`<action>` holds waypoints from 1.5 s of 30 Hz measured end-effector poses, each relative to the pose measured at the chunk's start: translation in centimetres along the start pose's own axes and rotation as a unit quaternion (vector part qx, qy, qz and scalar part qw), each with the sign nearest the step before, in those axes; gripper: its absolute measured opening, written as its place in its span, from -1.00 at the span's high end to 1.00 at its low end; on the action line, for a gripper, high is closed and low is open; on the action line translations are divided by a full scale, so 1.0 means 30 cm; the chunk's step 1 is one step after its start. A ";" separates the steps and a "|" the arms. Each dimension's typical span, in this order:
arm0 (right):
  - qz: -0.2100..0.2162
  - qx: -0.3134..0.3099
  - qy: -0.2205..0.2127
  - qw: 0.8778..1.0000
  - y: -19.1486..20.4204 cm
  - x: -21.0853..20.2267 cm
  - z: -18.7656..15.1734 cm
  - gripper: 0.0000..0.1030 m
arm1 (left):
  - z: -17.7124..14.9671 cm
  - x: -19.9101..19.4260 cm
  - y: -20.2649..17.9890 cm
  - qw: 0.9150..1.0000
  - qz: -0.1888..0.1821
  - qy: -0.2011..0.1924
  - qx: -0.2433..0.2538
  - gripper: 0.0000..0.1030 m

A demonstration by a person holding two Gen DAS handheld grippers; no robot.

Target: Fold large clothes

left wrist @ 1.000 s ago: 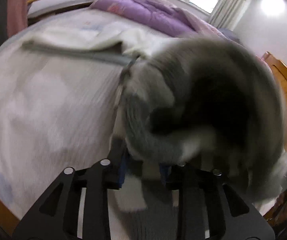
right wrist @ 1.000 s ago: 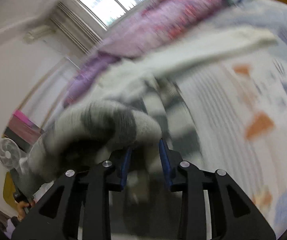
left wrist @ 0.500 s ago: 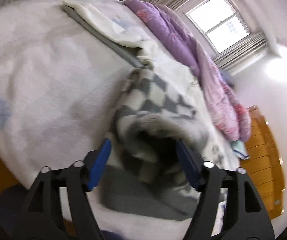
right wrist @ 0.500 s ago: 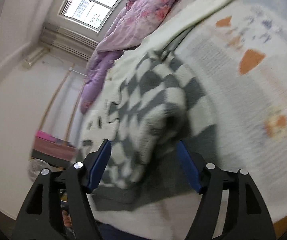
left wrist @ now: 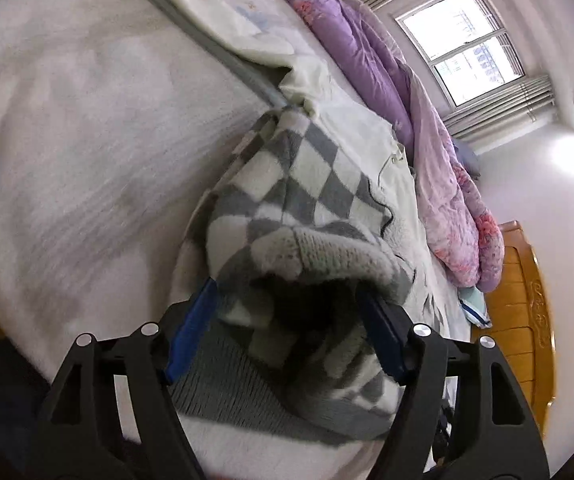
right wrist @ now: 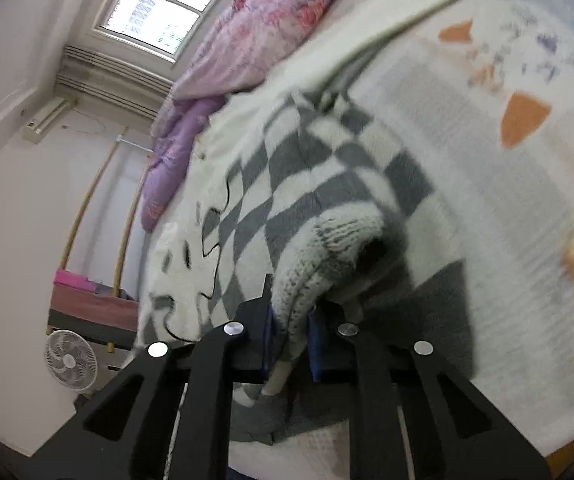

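Both claws at sweater [left wrist: 311,200] cuffs.

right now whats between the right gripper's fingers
A ribbed edge of the checkered sweater sits pinched between the right gripper fingers, seen in the right wrist view.

The sweater [left wrist: 303,184] lay on the bed [left wrist: 67,128], its near end bunched between the spread jaws of the left gripper [left wrist: 287,332]. The right gripper [right wrist: 291,340] was clamped on a fold of the sweater's near edge. Behind the sweater lay a blanket [left wrist: 223,20]. Beyond that, a quilt [left wrist: 427,128] ran along the bed's far side beneath the window [left wrist: 467,40].
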State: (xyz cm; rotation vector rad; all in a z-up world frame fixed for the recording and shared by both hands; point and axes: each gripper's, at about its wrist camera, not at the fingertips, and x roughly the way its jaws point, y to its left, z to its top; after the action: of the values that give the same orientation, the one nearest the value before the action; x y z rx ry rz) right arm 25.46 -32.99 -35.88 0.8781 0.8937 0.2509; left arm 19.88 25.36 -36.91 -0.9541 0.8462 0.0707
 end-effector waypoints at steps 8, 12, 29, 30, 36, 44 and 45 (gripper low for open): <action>-0.070 0.022 0.032 0.997 -0.154 0.083 -0.029 0.76 | -0.079 -0.056 0.078 0.999 0.005 -0.003 -0.043 -0.40; -0.070 0.022 0.028 0.997 -0.160 0.102 -0.049 0.75 | -0.088 -0.027 0.015 0.999 -0.029 0.006 -0.029 -0.40; -0.102 -0.031 0.014 0.994 -0.088 0.029 -0.059 0.76 | -0.127 0.109 -0.027 0.992 0.083 0.017 0.094 0.72; -0.110 -0.031 0.025 0.993 -0.109 0.046 -0.064 0.76 | -0.134 0.117 0.004 0.992 0.089 0.023 0.088 0.72; -0.159 -0.069 0.040 0.984 -0.117 0.130 -0.084 0.70 | -0.130 0.196 0.072 0.988 0.114 0.050 0.089 0.58; -0.223 -0.148 0.061 0.962 0.041 0.010 -0.094 0.43 | -0.095 0.056 0.132 0.995 0.072 0.044 0.053 -0.44; -0.234 -0.170 0.056 0.955 0.080 0.007 -0.097 0.43 | -0.085 0.039 0.162 0.996 0.064 0.040 0.036 -0.44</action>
State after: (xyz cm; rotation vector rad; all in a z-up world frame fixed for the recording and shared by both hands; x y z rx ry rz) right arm 23.73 -29.73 -35.10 0.3183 1.0987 0.0373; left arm 17.17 26.05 -41.79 -0.8392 0.9783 0.1120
